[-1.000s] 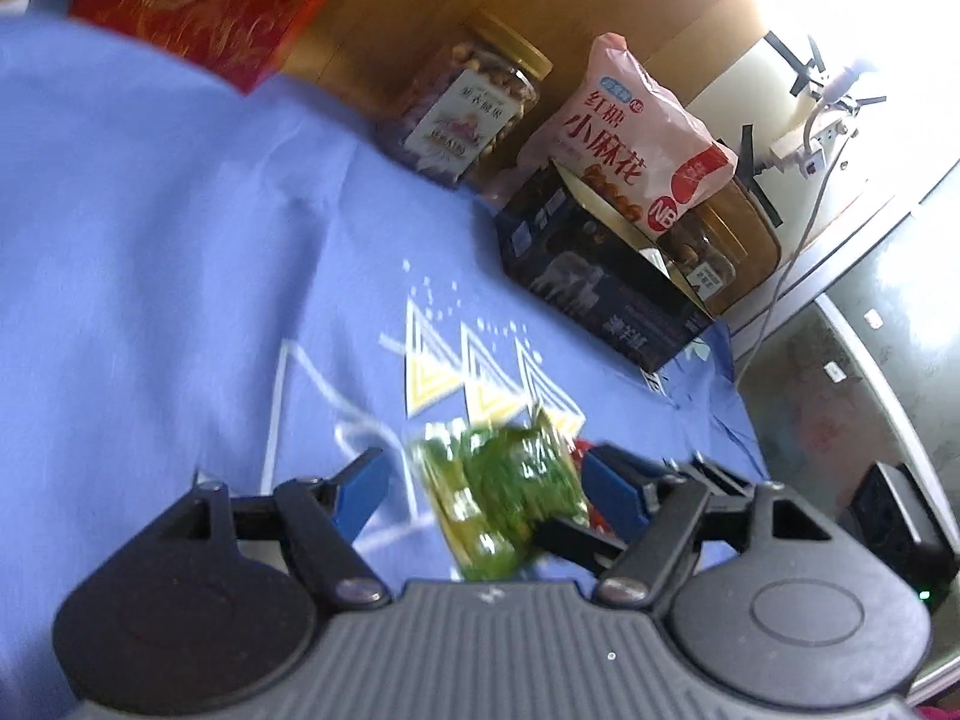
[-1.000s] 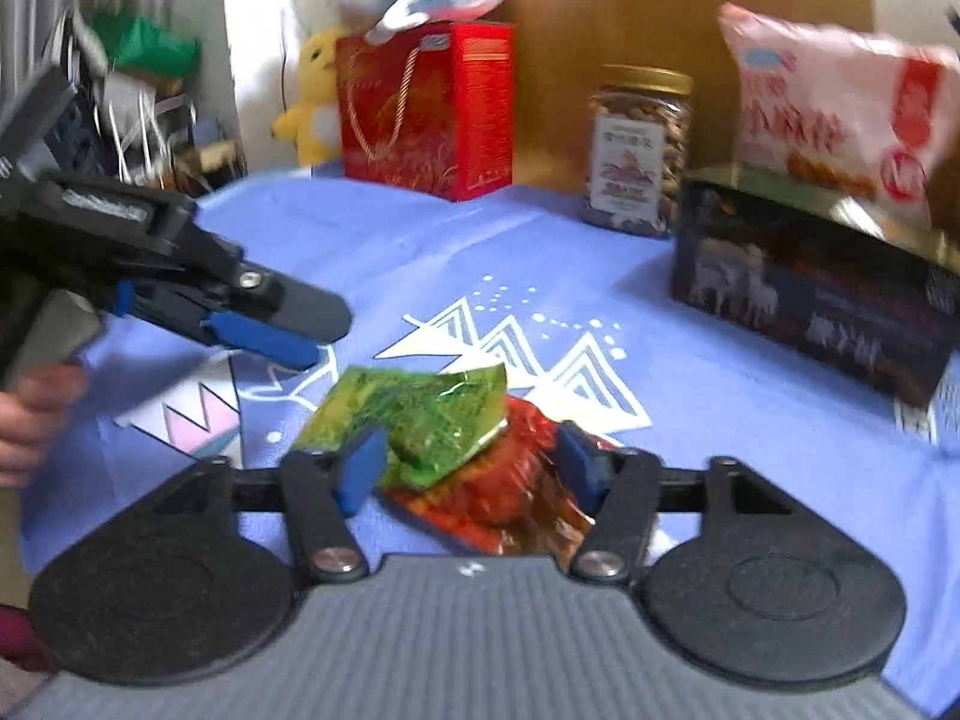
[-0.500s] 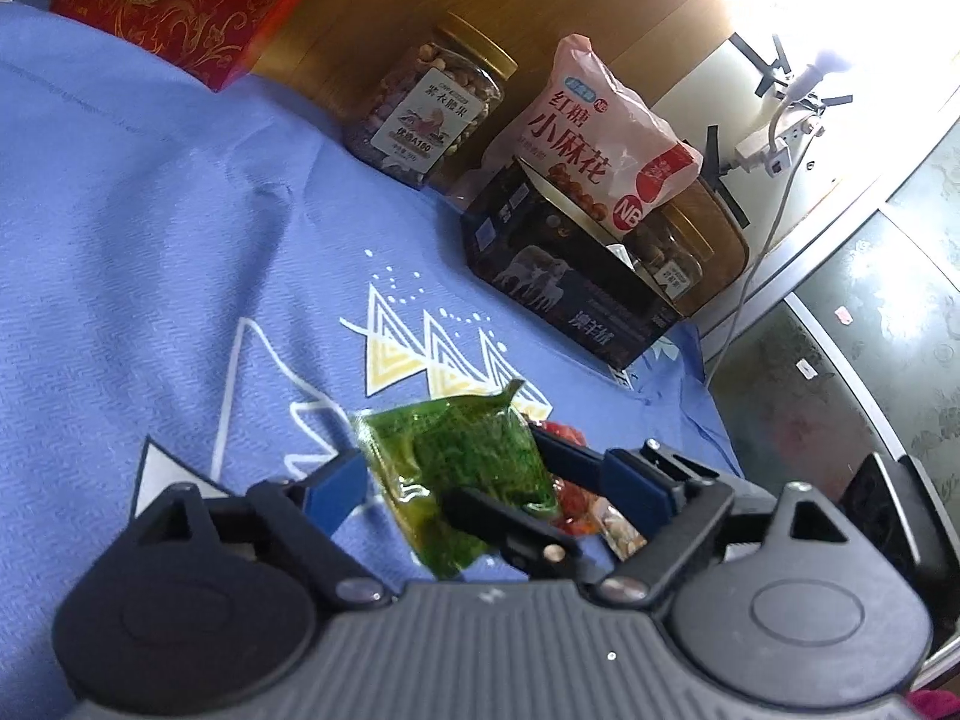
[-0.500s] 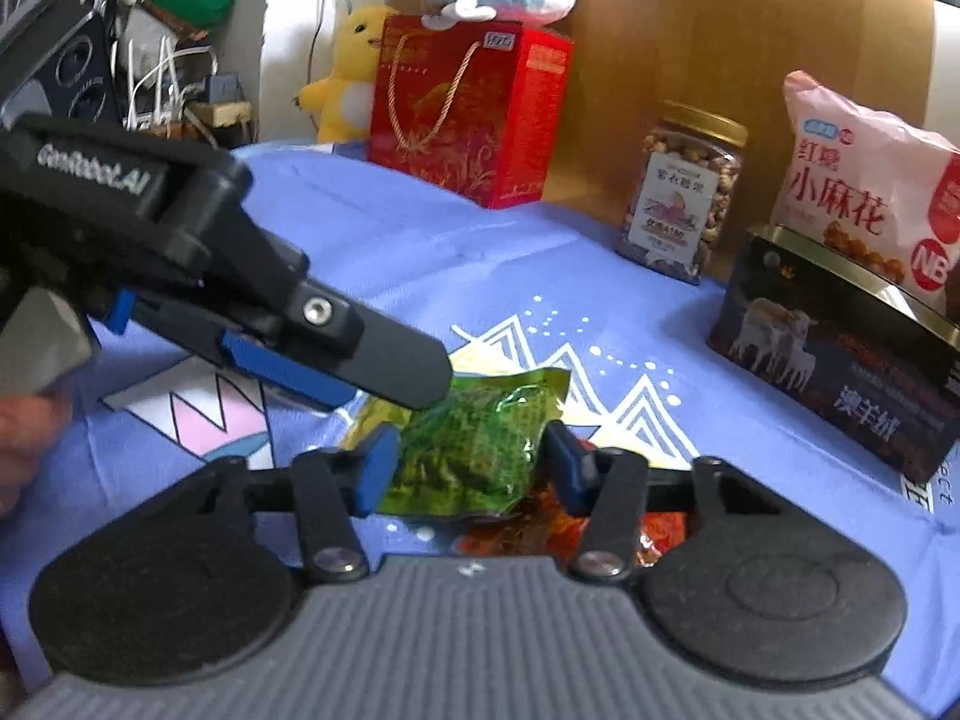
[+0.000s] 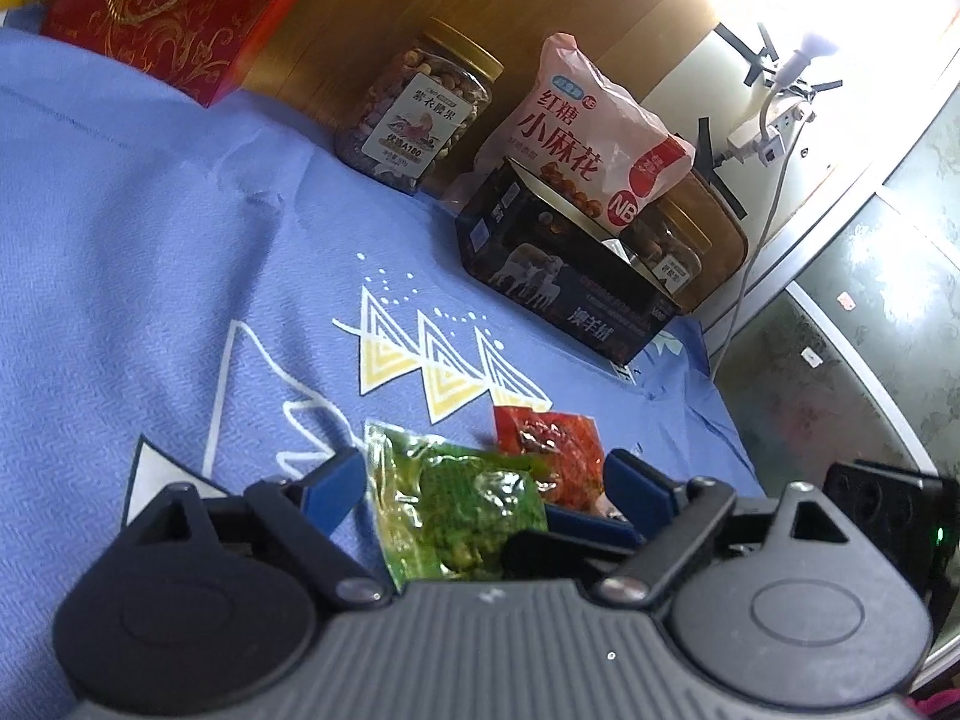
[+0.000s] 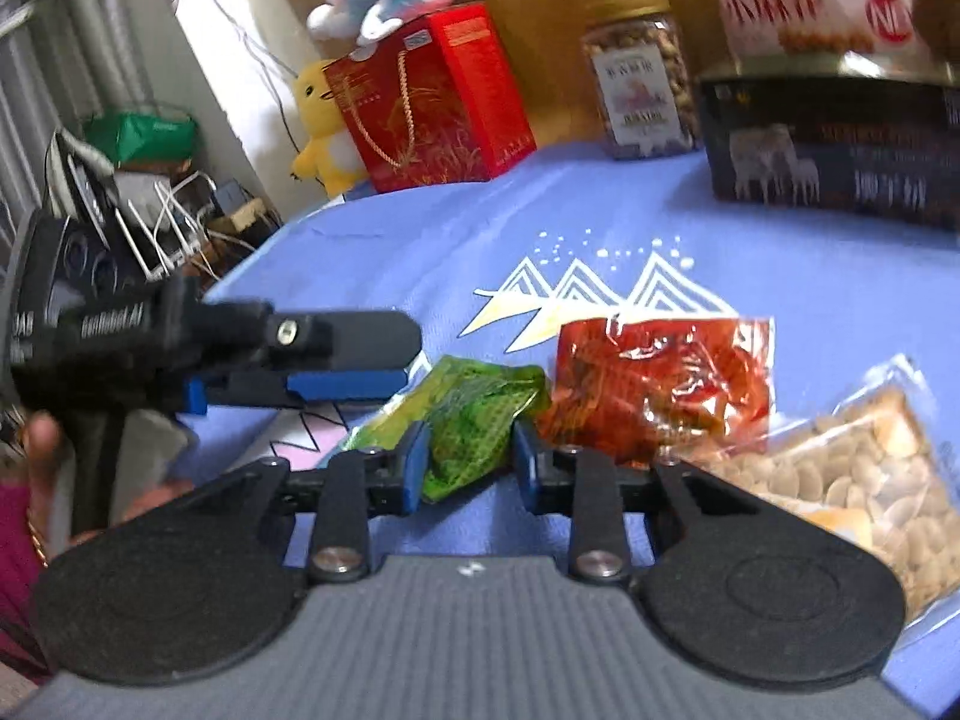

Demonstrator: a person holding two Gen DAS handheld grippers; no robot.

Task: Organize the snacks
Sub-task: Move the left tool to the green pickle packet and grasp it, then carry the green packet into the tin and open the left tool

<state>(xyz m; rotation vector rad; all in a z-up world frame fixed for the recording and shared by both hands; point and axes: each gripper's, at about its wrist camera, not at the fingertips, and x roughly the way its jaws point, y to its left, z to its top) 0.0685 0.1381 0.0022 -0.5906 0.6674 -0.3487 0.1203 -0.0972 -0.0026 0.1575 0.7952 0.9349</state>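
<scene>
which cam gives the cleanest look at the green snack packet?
Right wrist. The green packet lies unobstructed between the right gripper, whose jaws are closing on it, with the red packet beside it. In the left wrist view the green packet is partly hidden by gripper parts.

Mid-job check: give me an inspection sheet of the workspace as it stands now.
Surface: blue cloth, printed triangles.
Job's things: green packet beside red packet; nut packet at right.
Clutter: nut jar, pink bag on dark box, red gift bag, plush toys behind.
Grippers: right gripper closing around green packet; left gripper wide open.
Cables: white cord by wall.
Surroundings: wood panel, window glare.
</scene>
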